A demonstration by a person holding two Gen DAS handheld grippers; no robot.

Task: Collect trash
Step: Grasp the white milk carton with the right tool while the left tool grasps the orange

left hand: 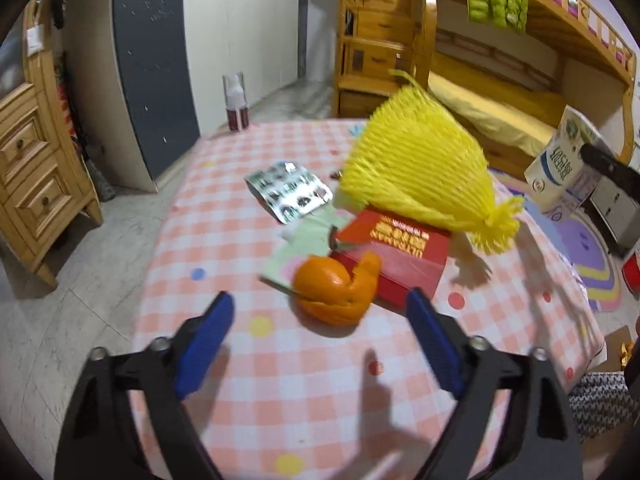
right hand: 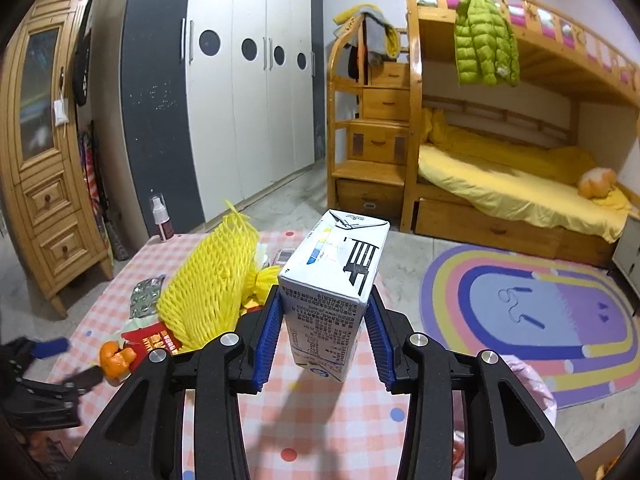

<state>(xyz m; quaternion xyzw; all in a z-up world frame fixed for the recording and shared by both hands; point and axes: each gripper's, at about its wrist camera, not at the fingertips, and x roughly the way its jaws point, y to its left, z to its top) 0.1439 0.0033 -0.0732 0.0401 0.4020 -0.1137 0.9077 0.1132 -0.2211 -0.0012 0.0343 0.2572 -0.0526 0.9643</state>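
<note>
**Carton lifted on the right; peel lined up on the left**

The right gripper (right hand: 325, 326) was clamped on a white carton (right hand: 334, 280), blue pads pressed against its two narrow sides near the lower half. The carton was tilted, its bottom corner clear of the checked table (right hand: 320, 420), above the near edge. Judged: light, probably empty, with thin walls that would cave under a hard squeeze; the grip across the narrow faces, close to the stiffer base folds, looked sound. A pink bag (right hand: 524, 384) showed just off the table's right edge, a likely drop point.

The left gripper (left hand: 320, 316) was spread wide with nothing between the pads, pointing down at an orange peel (left hand: 334, 290). The peel lay just beyond the fingertips, roughly centred between them, near the table's middle. It touched a red box (left hand: 394, 256) behind it and overlapped a green paper (left hand: 304, 248).

Judged: the peel was light, soft and curled, apt to tear or fold; best pinched across the domed body, not the loose flap. A yellow foam net (left hand: 420, 172) rested on the box's far side, very light and springy. A foil blister pack (left hand: 290, 194) lay towards the far left edge, thin and flat, hard to get under.
</note>
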